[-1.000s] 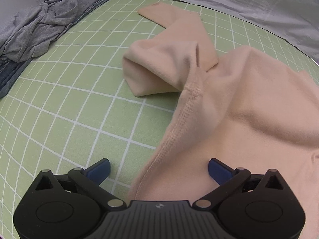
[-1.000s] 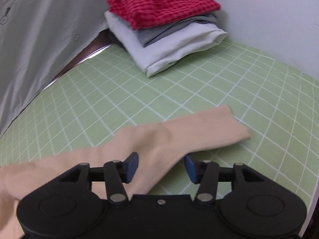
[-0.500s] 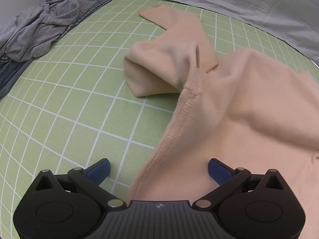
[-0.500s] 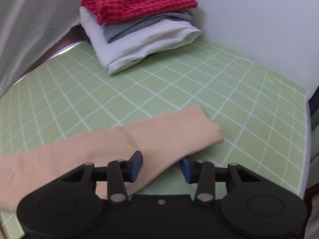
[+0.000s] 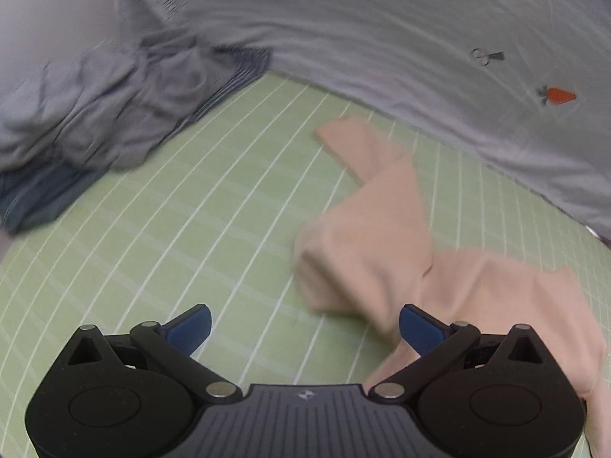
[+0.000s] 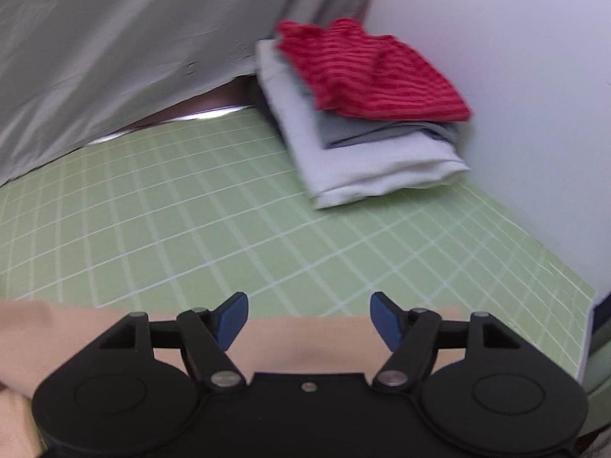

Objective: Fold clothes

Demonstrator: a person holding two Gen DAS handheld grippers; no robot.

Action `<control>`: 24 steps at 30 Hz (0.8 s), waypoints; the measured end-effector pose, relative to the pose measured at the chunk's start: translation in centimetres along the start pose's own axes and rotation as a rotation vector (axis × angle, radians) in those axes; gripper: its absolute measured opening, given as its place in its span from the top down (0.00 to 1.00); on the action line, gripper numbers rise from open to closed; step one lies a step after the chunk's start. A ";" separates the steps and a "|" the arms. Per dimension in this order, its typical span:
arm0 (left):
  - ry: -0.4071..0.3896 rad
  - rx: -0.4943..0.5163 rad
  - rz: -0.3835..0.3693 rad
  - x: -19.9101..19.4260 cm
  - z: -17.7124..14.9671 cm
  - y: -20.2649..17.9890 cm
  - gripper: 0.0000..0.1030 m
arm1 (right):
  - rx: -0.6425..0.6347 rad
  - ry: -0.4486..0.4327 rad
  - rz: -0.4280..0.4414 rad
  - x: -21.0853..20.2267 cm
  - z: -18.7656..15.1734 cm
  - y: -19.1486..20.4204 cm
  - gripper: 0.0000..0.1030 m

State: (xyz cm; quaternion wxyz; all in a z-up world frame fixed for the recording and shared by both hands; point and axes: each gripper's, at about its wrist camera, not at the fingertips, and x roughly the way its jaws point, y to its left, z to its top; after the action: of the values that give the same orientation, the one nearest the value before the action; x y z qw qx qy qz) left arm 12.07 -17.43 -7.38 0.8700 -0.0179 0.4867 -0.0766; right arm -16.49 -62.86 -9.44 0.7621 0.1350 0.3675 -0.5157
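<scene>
A peach long-sleeved top [image 5: 450,278] lies on the green grid mat [image 5: 191,229], one sleeve bent and reaching toward the grey sheet at the back. My left gripper [image 5: 303,324] hangs open above the mat just left of the garment's body, nothing between its blue pads. In the right wrist view a flat peach sleeve [image 6: 305,332] stretches across under my right gripper [image 6: 309,318]. That gripper's jaws are opening and stand wide above the sleeve, with no cloth pressed between the pads.
A crumpled heap of grey and blue clothes [image 5: 95,122] sits at the mat's far left. A folded stack [image 6: 366,122] of white, grey and red striped pieces stands at the far right against the white wall. A grey sheet [image 5: 382,38] hangs along the back edge.
The left gripper has risen and pulled back, so the top sits farther off. The right gripper's jaws narrowed over the sleeve, then spread wide, and its view swung toward the stack.
</scene>
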 end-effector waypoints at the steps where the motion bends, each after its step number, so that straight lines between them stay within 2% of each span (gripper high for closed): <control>1: -0.009 0.019 -0.007 0.6 1.1 -0.6 0.00 | -0.007 0.008 0.019 0.0 0.0 0.8 0.31; 5: -0.020 0.106 -0.038 4.2 4.5 -3.6 0.03 | -0.040 0.034 0.080 -0.4 -0.1 3.5 0.30; 9: 0.037 0.187 -0.079 8.7 6.6 -6.9 0.14 | -0.089 0.049 0.087 -0.6 -0.6 5.3 0.31; 11: 0.080 0.217 -0.076 10.9 6.8 -8.1 0.27 | -0.101 0.061 0.085 -0.6 -0.8 5.8 0.30; 12: 0.097 0.230 -0.069 11.8 6.8 -8.5 0.30 | -0.105 0.068 0.083 -0.5 -0.8 5.9 0.30; 14: 0.116 0.242 -0.062 13.0 6.6 -8.9 0.44 | -0.117 0.072 0.079 -0.5 -0.8 6.3 0.31; 15: 0.105 0.244 -0.059 13.1 6.5 -8.9 0.45 | -0.123 0.074 0.077 -0.5 -0.8 6.4 0.31; 16: 0.092 0.245 -0.063 13.0 6.5 -8.7 0.53 | -0.129 0.076 0.075 -0.5 -0.8 6.6 0.31; 17: 0.086 0.237 -0.075 12.8 6.6 -8.4 0.69 | -0.132 0.078 0.077 -0.5 -0.8 6.7 0.31; 19: 0.070 0.214 -0.093 12.3 6.8 -7.6 0.90 | -0.138 0.080 0.080 -0.6 -0.7 7.0 0.31; 20: 0.056 0.190 -0.090 11.7 6.9 -6.9 0.94 | -0.139 0.083 0.088 -0.6 -0.7 7.2 0.31; 24: -0.044 0.086 -0.074 7.8 7.1 -3.0 0.95 | -0.156 0.064 0.123 -1.4 -0.5 7.8 0.33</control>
State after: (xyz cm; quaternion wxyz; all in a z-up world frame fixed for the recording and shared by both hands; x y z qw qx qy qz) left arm 21.77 -21.85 -9.95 0.8771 -0.0002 0.4626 -0.1293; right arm -10.07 -58.21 -10.17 0.7885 0.1138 0.4217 -0.4330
